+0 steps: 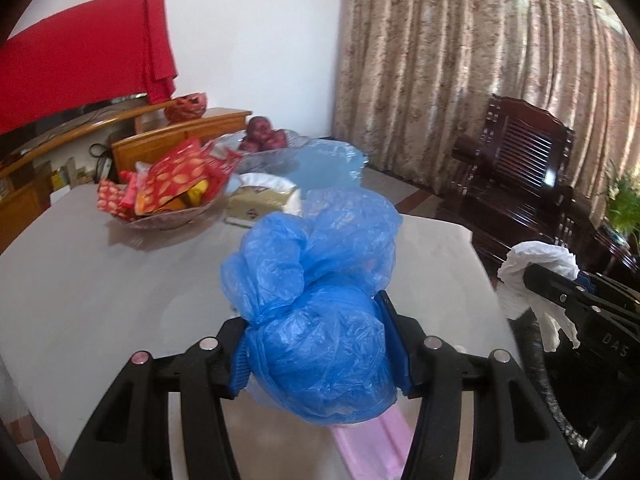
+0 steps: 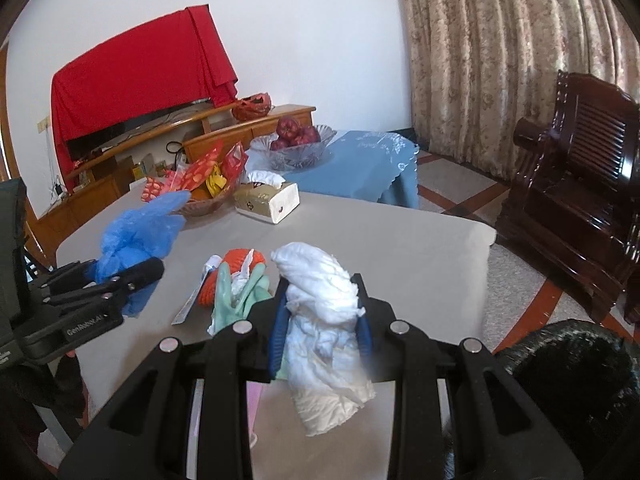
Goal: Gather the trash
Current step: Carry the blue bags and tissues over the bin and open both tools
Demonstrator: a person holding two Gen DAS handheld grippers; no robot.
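Surface edge: the grey rectangular surface (image 2: 360,236) ends at a rounded corner in the right middle of the right wrist view; patterned floor lies beyond it.
Open room: a broad bare stretch of surface runs across the middle of that view, between the far clutter and the trash at lower centre.
Far clutter: a clear glass bowl of red and yellow snack packets (image 2: 196,188) and a gold-and-white tissue pack (image 2: 267,200) sit close together at upper centre.
Right side: a dark carved wooden armchair (image 2: 576,196) stands well apart from the surface.
Left hand-held gripper (image 1: 320,344): clamped on a crumpled blue plastic bag (image 1: 320,292), knotted and puffy, filling the lower centre of the left wrist view.
Right hand-held gripper (image 2: 320,320): clamped on a wad of crumpled white tissue paper (image 2: 324,320), its loose end hanging below the pads.
Left on the surface: an orange mesh net (image 2: 236,276), a pale green rubber glove (image 2: 236,296) and a narrow silver wrapper strip (image 2: 192,300), bunched together at centre.
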